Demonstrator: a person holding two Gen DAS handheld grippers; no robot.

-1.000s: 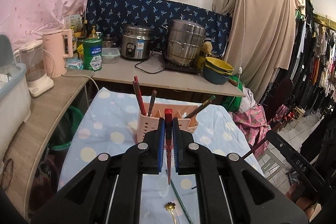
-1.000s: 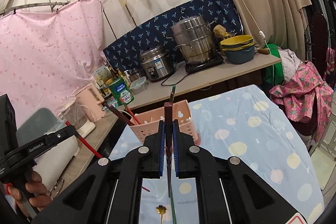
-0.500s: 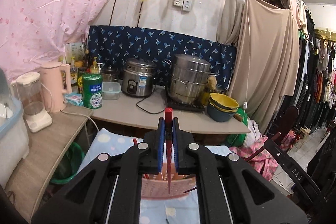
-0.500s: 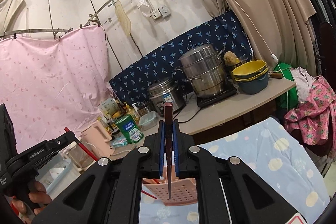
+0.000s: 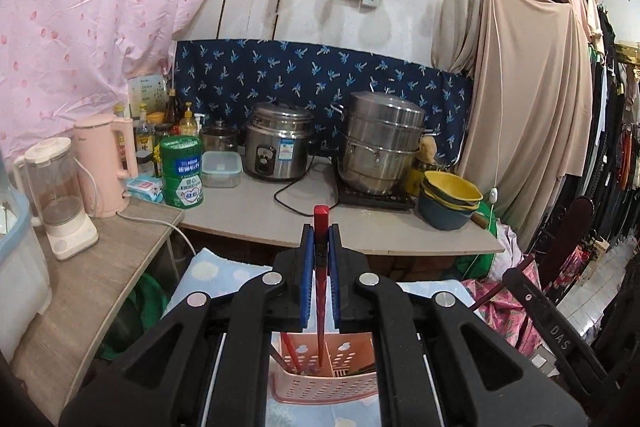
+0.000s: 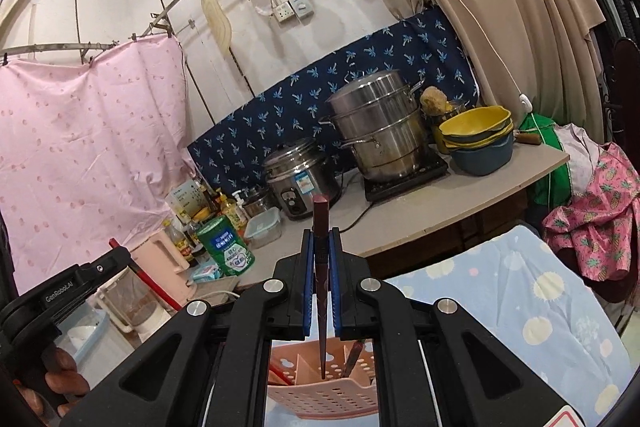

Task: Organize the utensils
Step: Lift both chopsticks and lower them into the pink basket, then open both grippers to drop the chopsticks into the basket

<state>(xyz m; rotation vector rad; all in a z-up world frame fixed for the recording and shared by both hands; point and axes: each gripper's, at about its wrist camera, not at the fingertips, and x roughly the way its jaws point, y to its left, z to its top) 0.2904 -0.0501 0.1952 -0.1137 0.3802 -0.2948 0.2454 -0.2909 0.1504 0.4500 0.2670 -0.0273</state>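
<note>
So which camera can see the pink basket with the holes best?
The right wrist view. There the pink basket shows its holed front wall, its dividers and a stick standing inside, below the dark chopstick. The left wrist view shows the same basket too, but the fingers hide more of its sides.

Each handheld gripper is matte black plastic. The left gripper (image 5: pixel 321 279) and right gripper (image 6: pixel 321 283) both have two angular fingers lined with blue pads, four round silver screws across the linkage arms, and triangular cut-outs lower down. White lettering reads "GenRobot.AI" on the left one's side, "DAS" on the right's.
</note>
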